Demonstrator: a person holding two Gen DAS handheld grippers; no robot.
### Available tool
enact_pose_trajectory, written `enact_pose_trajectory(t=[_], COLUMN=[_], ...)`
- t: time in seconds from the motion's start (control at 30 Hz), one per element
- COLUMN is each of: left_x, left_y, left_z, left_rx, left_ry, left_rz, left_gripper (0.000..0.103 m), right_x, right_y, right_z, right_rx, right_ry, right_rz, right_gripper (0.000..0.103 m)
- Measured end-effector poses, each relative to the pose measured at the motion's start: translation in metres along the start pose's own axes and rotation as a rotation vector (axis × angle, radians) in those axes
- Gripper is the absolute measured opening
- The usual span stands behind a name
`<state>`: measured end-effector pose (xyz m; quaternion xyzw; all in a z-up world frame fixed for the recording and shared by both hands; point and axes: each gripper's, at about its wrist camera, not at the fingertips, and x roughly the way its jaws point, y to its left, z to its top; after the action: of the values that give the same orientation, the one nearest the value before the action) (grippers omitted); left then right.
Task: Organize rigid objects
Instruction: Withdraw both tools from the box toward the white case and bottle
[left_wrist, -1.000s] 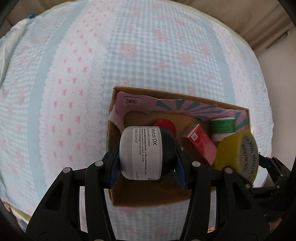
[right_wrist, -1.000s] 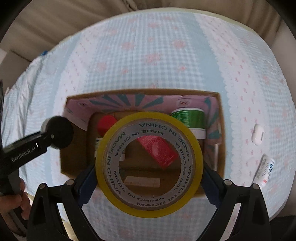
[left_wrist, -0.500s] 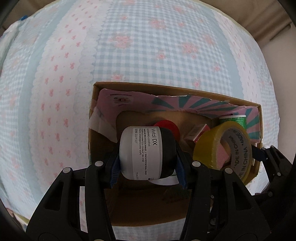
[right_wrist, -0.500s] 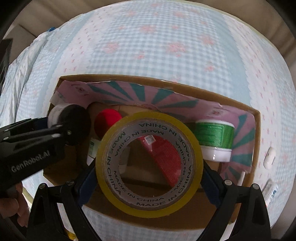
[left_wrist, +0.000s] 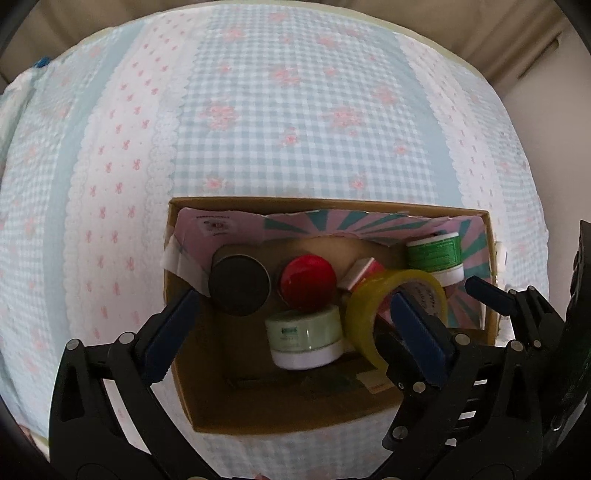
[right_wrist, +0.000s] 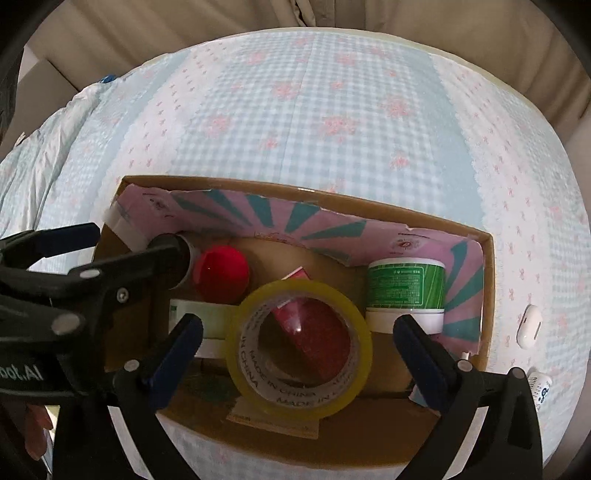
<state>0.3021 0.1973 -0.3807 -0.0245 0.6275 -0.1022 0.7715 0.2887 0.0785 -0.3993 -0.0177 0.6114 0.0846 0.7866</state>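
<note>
A cardboard box (left_wrist: 295, 413) (right_wrist: 487, 295) lies on the checked bedspread. Inside it stand a black-capped white jar (left_wrist: 239, 285) (right_wrist: 186, 258) at the left, a red-capped bottle (left_wrist: 308, 282) (right_wrist: 221, 273), a pale green jar (left_wrist: 304, 339), a green-labelled jar (left_wrist: 436, 254) (right_wrist: 404, 288), a red packet (right_wrist: 314, 332) and a yellow tape roll (left_wrist: 391, 314) (right_wrist: 299, 347). My left gripper (left_wrist: 295, 332) is open and empty over the box, just off the black-capped jar. My right gripper (right_wrist: 295, 350) is open, with the tape roll resting free between its jaws.
The bedspread (left_wrist: 295, 110) stretches far behind the box. A small white case (right_wrist: 530, 326) and a white tube (right_wrist: 539, 387) lie on the bed right of the box. The right gripper's body (left_wrist: 517, 332) crowds the box's right side in the left wrist view.
Both grippers have opened. The black-capped jar now stands in the box's left end, and the tape roll has dropped into the box by the red packet.
</note>
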Motion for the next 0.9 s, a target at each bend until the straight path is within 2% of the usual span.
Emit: enact_pose_trajectory(t=[0.5, 0.63, 0.9], left_x=[-0.059, -0.087, -0.141], left_y=[-0.028, -0.035, -0.052], left_z=[-0.031, -0.039, -0.058], left_rx=[0.022, 0.027, 0.036], left_ry=[-0.062, -0.087, -0.124], left_rz=[0.019, 0.025, 0.03], left_gripper=[0.103, 0.103, 0.103], right_x=[-0.052, -0.081, -0.143], right_y=[-0.012, -0.022, -0.045], right_z=[-0.023, -0.034, -0.066], right_rx=[0.029, 0.039, 0.093], right_ry=[-0.023, -0.056, -0.068], right_rz=[0.049, 0.052, 0.036], right_gripper=[0.103, 0.103, 0.103])
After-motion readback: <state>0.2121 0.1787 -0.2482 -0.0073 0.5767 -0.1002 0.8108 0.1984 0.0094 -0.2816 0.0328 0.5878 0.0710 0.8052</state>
